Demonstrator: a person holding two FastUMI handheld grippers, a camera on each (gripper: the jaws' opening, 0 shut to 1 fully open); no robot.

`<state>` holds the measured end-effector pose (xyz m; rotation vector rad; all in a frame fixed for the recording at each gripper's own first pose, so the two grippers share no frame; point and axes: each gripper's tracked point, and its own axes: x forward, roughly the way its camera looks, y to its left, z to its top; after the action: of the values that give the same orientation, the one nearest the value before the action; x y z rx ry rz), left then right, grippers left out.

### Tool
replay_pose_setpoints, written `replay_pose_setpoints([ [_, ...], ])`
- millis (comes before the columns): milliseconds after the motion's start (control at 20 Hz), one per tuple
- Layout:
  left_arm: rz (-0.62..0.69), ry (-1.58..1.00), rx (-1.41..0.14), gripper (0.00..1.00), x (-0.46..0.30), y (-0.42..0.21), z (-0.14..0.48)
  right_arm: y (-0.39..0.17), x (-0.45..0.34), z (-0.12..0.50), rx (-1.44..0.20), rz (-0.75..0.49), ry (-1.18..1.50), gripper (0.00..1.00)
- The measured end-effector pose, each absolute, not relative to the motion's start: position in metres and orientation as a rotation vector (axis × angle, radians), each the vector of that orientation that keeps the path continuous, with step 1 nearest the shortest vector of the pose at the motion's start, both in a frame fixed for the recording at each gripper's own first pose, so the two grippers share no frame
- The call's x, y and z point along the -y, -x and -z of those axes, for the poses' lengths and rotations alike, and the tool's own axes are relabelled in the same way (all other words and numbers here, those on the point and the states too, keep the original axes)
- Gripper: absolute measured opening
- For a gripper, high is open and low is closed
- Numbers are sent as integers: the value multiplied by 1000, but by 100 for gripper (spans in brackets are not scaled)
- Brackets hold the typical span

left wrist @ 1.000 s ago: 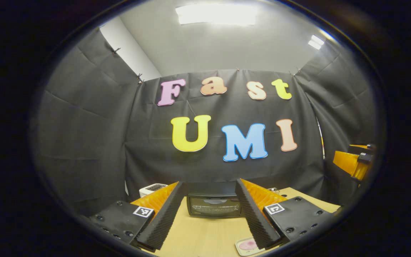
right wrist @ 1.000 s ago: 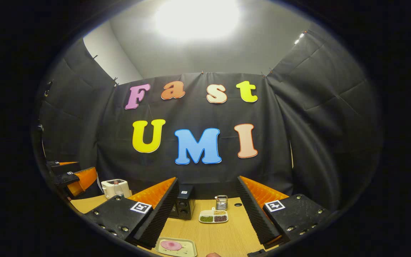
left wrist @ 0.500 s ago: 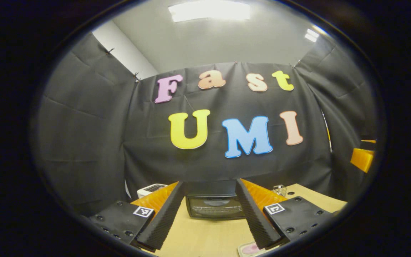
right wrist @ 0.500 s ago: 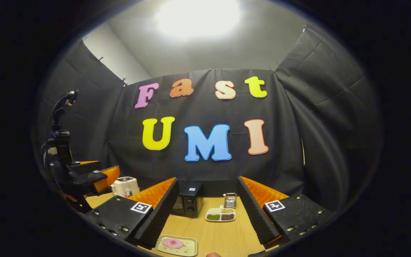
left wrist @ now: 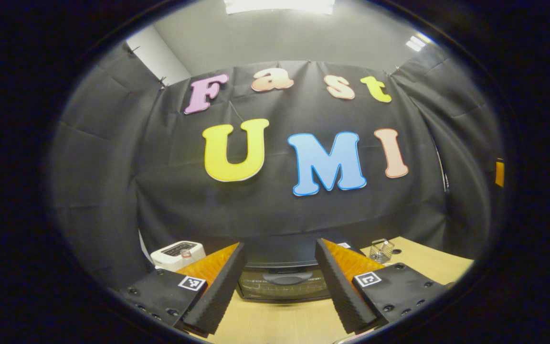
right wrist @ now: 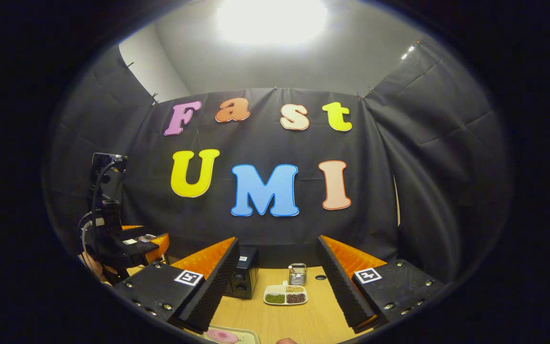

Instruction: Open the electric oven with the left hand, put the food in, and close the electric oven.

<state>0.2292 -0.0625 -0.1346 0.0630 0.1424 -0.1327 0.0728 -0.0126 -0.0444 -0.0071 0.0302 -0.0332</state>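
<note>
The black electric oven (left wrist: 282, 282) stands on the wooden table straight ahead of my left gripper (left wrist: 280, 315), its glass door shut and the handle at the top of the door. That gripper is open, a short way in front of the door, nothing between its fingers. In the right gripper view the oven (right wrist: 244, 279) shows side-on, and the left gripper (right wrist: 132, 246) hovers to its left. A tray with a pink piece of food (right wrist: 222, 336) lies just under my open right gripper (right wrist: 277, 310).
A white toaster (left wrist: 178, 253) sits left of the oven. A wire basket (left wrist: 381, 249) stands to its right, seen also as a wire basket (right wrist: 297, 274) behind a divided dish of grains (right wrist: 285, 295). Black cloth walls close the table's far side.
My left gripper has moved closer to the oven, which now looks larger. The food tray has slid out of the left gripper view. In the right gripper view the left gripper has moved forward toward the oven.
</note>
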Motion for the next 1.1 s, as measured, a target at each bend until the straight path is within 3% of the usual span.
replay_pose_setpoints([
  [600, 196, -51, -301, 98, 84, -346, 276, -102, 26, 91, -184, 216, 70, 99],
  [700, 185, -59, -332, 100, 83, -352, 295, -103, 30, 90, -194, 232, 69, 99],
  [1000, 176, -40, -325, 93, 86, -344, 304, -105, 36, 80, -171, 241, 81, 99],
  [1100, 169, -38, -329, 97, 85, -334, 303, -102, 34, 84, -183, 222, 82, 99],
])
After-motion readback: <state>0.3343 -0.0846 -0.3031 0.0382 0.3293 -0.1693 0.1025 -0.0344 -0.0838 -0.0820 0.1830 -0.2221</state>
